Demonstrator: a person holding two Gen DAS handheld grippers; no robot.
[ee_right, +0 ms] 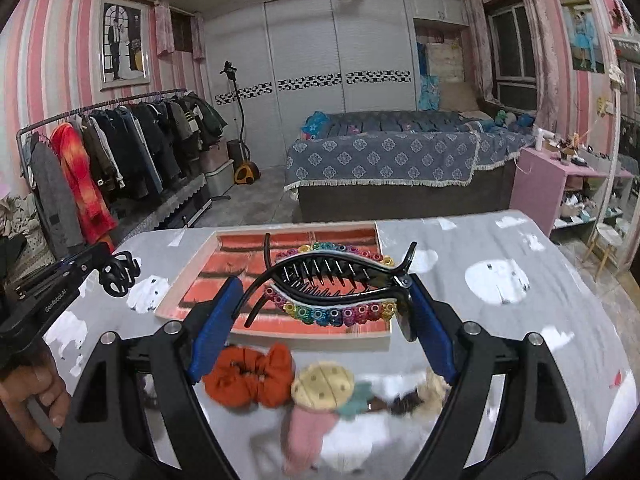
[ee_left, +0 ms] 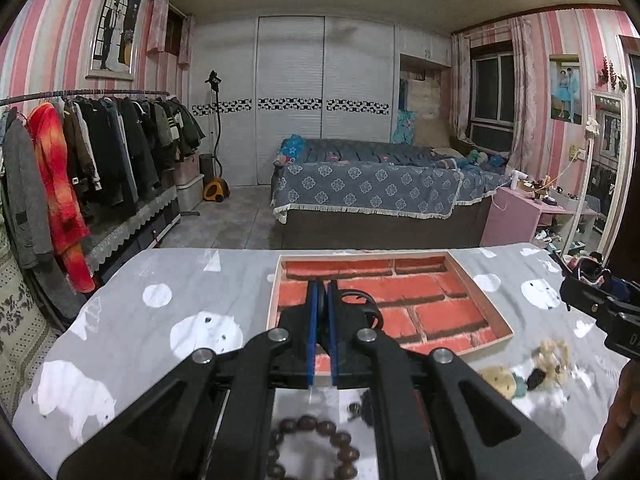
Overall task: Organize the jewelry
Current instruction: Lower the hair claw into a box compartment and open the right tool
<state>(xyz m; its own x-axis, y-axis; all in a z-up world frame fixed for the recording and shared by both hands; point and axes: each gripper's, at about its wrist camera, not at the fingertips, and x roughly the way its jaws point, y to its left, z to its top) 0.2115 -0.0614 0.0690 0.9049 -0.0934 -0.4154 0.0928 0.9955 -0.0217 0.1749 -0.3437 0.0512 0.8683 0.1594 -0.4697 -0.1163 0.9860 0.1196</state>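
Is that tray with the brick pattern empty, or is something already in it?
Empty as far as visible: the tray shows only its brick lining. The rainbow hair clip is held above it in the right tongs, not lying inside.

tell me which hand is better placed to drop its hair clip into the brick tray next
Right, likely. Its tongs hold the fish-shaped clip already over the tray. The left tongs hold a small black claw clip still beside the tray.
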